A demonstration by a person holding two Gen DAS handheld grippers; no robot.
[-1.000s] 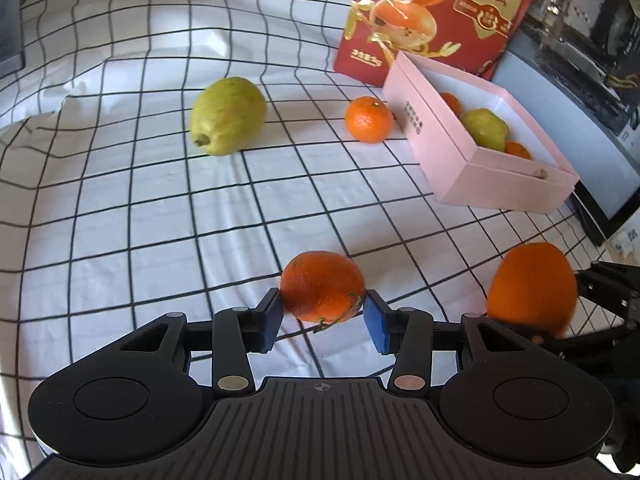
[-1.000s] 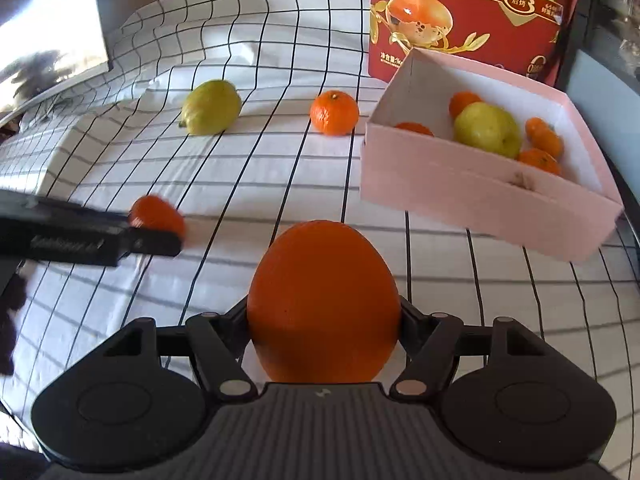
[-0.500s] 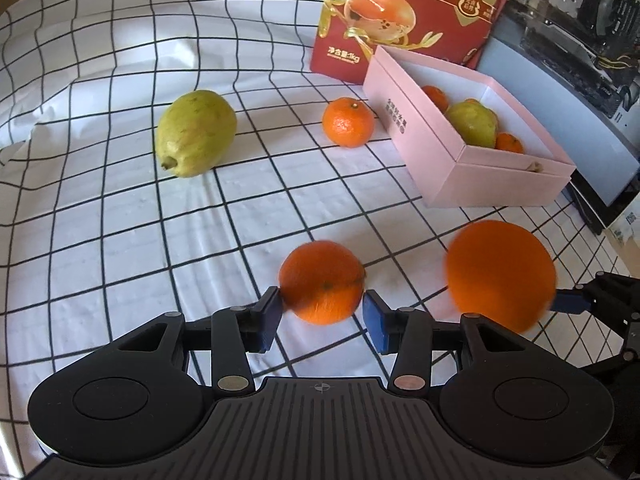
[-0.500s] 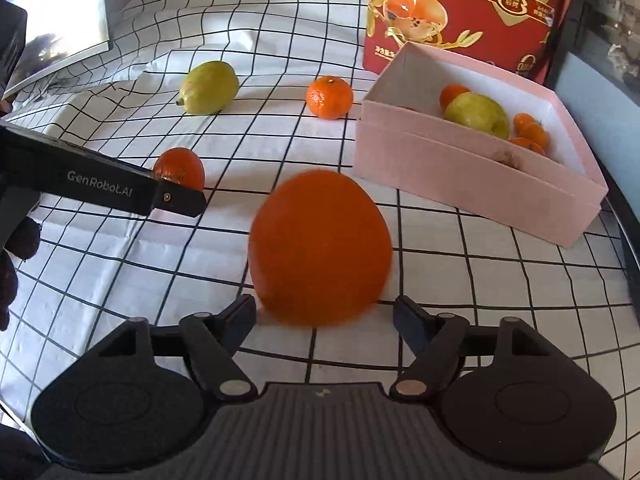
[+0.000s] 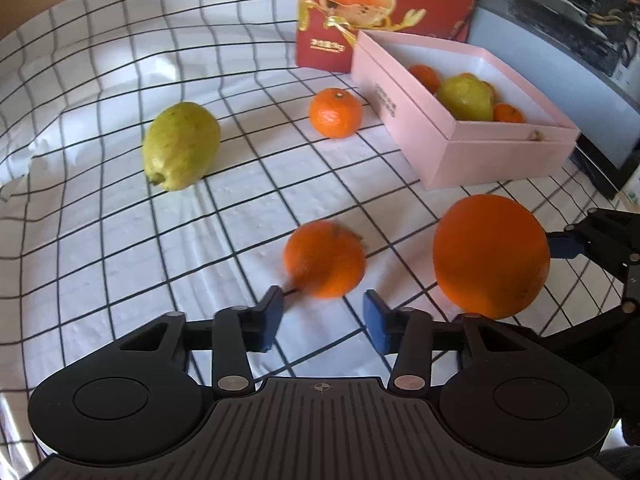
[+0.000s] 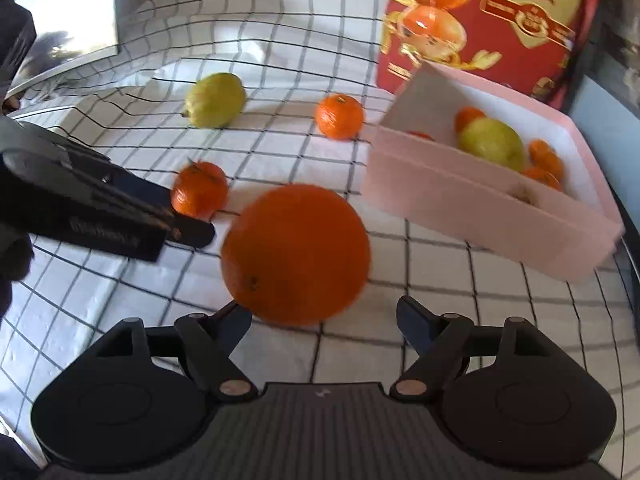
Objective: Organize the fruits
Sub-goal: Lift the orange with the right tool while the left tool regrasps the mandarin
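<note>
A small orange lies on the checked cloth just ahead of my open left gripper, free of the pads; it also shows in the right wrist view. A large orange lies on the cloth just ahead of my open right gripper, near its left finger; it also shows in the left wrist view. A green guava and a mandarin lie farther back. The pink box holds a guava and several mandarins.
A red fruit carton stands behind the pink box. A dark screen edge runs along the right. A grey monitor-like panel sits at the far left in the right wrist view. The cloth has wrinkles at the left.
Both grippers opened and drew back. The small orange left the left pads and the large orange left the right pads; both now lie on the cloth.
</note>
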